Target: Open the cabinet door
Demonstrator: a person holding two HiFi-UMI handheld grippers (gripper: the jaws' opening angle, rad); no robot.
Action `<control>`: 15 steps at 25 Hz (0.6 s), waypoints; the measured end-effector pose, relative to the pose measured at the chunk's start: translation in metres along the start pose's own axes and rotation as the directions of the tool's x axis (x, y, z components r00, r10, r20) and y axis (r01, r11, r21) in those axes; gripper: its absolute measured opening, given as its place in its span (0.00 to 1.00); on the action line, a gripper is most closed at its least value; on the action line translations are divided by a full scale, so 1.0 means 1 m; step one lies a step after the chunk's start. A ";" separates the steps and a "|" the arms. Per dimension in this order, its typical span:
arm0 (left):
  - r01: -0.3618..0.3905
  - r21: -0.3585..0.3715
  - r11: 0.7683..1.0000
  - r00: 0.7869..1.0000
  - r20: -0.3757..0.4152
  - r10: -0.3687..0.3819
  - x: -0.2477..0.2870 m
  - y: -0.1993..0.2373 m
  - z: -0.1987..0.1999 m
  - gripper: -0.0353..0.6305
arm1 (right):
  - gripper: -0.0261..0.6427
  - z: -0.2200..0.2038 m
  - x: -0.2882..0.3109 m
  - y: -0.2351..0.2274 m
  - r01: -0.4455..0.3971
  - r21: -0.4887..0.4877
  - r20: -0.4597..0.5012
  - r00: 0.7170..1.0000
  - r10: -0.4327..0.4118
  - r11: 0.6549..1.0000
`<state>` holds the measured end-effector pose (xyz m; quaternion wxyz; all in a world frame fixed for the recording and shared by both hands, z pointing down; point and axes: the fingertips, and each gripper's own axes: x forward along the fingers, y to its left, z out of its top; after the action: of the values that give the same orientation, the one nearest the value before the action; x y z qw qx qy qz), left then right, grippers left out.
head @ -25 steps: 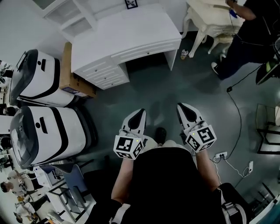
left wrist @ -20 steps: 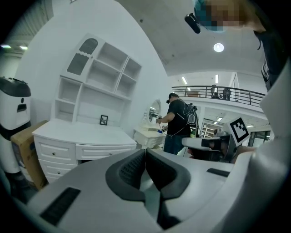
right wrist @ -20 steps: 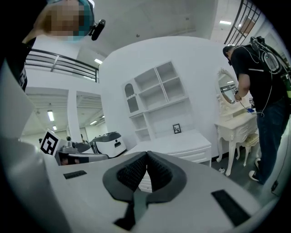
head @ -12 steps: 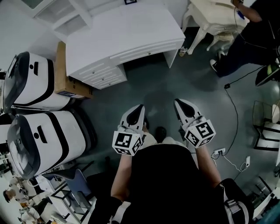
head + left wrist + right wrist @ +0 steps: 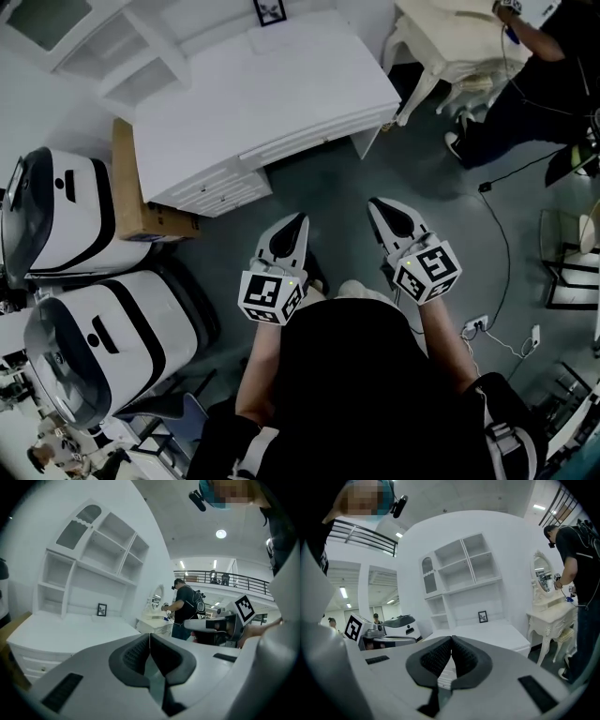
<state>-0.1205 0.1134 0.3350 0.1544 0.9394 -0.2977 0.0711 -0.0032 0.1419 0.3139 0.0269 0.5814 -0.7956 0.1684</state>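
A white counter (image 5: 262,94) with drawers stands on the grey floor (image 5: 337,178). Its open-fronted white hutch (image 5: 93,569) carries the cabinet door (image 5: 77,527), an arched pane over the upper left compartment, well apart from both grippers. Rounded white-and-black machines (image 5: 56,225) sit to the left, with a flat cardboard box (image 5: 131,187) between them and the counter. The left gripper (image 5: 298,221) and right gripper (image 5: 379,206) face the counter, fingers pressed together on nothing. A small dark-framed picture (image 5: 101,609) stands on the counter.

The head view looks steeply down from above onto the white desk (image 5: 262,94) and grey floor (image 5: 337,187); both gripper views sit low, facing nearly level over their own jaws toward that same desk and its shelf unit (image 5: 93,559), some way off
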 end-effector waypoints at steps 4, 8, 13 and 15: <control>0.030 0.011 0.999 0.999 0.021 -0.030 0.015 0.023 0.009 0.09 | 0.06 -0.004 0.028 -0.002 0.025 0.014 -0.006 1.000 -0.025 1.000; 0.053 -0.002 0.999 0.999 0.003 -0.053 0.026 0.044 0.006 0.09 | 0.06 -0.013 0.052 -0.003 0.047 0.031 -0.029 0.999 -0.046 0.998; 0.060 -0.011 0.998 0.998 -0.025 -0.061 0.040 0.061 0.005 0.09 | 0.06 -0.024 0.075 -0.015 0.071 0.057 -0.072 0.995 -0.067 0.996; 0.052 -0.017 0.998 0.998 -0.033 -0.053 0.047 0.064 0.003 0.09 | 0.06 -0.026 0.082 -0.023 0.071 0.060 -0.094 0.993 -0.066 0.996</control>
<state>-0.1189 0.0377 0.3583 0.1689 0.9443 -0.2709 0.0805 -0.0119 0.0685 0.3639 0.0508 0.6005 -0.7674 0.2189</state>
